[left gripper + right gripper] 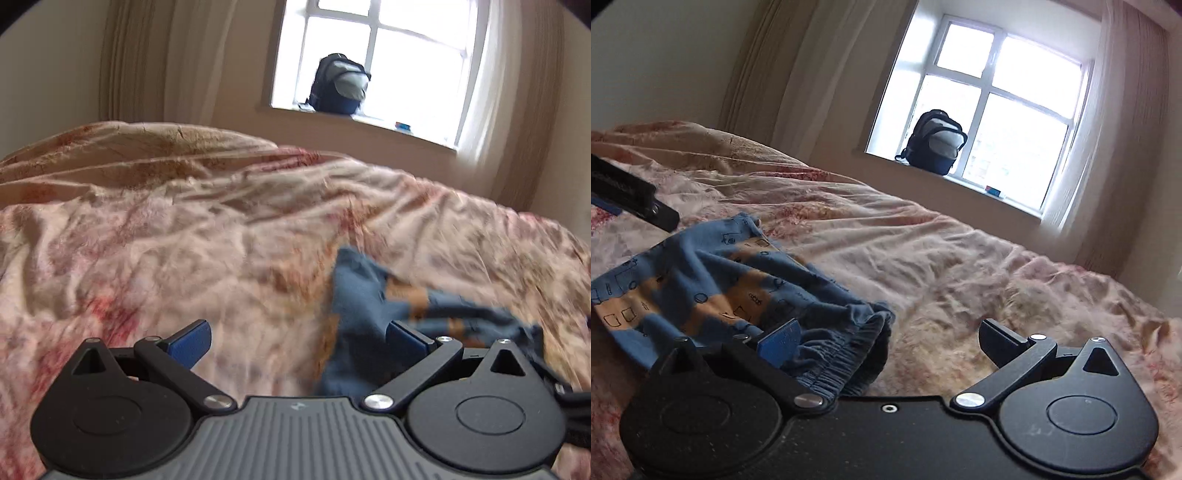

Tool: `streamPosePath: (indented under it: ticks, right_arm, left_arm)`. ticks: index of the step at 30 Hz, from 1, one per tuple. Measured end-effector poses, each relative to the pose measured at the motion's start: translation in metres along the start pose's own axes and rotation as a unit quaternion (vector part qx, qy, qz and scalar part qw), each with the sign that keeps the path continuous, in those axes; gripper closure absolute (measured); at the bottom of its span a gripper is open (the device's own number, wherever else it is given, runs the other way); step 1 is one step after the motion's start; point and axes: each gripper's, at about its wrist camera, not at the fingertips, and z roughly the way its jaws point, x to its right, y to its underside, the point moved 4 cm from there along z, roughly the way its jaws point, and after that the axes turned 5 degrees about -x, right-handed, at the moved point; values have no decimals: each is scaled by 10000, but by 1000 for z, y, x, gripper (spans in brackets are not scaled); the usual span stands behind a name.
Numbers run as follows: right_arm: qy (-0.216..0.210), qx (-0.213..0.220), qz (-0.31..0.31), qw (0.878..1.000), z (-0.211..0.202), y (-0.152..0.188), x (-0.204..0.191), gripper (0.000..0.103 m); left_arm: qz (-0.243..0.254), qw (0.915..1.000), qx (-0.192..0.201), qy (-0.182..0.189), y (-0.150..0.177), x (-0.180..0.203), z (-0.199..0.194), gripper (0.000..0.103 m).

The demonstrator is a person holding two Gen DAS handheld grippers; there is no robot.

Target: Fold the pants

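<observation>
Small blue pants with tan patches and line drawings (pixel 713 280) lie bunched on the bed, waistband toward the right wrist camera. My right gripper (pixel 890 343) is open, its left finger over the elastic waistband (pixel 834 354), nothing held. In the left wrist view the pants (pixel 373 306) lie at the right, blurred. My left gripper (pixel 299 343) is open, its right finger next to the fabric, the left finger over bare bedding. Part of the left gripper (pixel 631 195) shows at the left edge of the right wrist view.
The bed is covered by a crumpled pink and cream floral duvet (pixel 184 229). Beyond it is a window with a dark backpack (pixel 936 142) on the sill and curtains on both sides. A pillow hump (pixel 129 144) lies at the far left.
</observation>
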Motion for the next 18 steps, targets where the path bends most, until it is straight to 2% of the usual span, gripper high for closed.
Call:
streamPosePath:
  ticks: [2, 3, 4, 7, 10, 13, 16, 18]
  right_arm:
    - [43, -124, 23, 9999, -3, 7, -2, 1]
    - [19, -277, -8, 9996, -1, 14, -4, 1]
    - [36, -426, 0, 9991, 2, 23, -3, 1]
    - [-116, -527, 495, 9973, 1, 32, 10, 1]
    - [224, -254, 282, 9990, -7, 21, 16, 1]
    - [107, -125, 339, 9993, -5, 8, 24, 1]
    - [-70, -66, 546, 9985, 10, -2, 29, 1]
    - [-12, -154, 726, 9972, 27, -6, 35, 1]
  left_arm:
    - [195, 9991, -357, -153, 18, -1, 2, 0]
    - [312, 9968, -650, -346, 30, -2, 8, 0]
    - [331, 9955, -784, -415, 39, -5, 13, 0]
    - [15, 9970, -678, -369, 44, -11, 5, 0]
    - [49, 9964, -751, -400, 42, -11, 2, 0]
    - [-57, 9966, -746, -345, 43, -14, -1, 0]
    - [-88, 9966, -744, -338, 44, -13, 1, 0]
    - [-85, 9965, -748, -356, 45, -12, 1, 0]
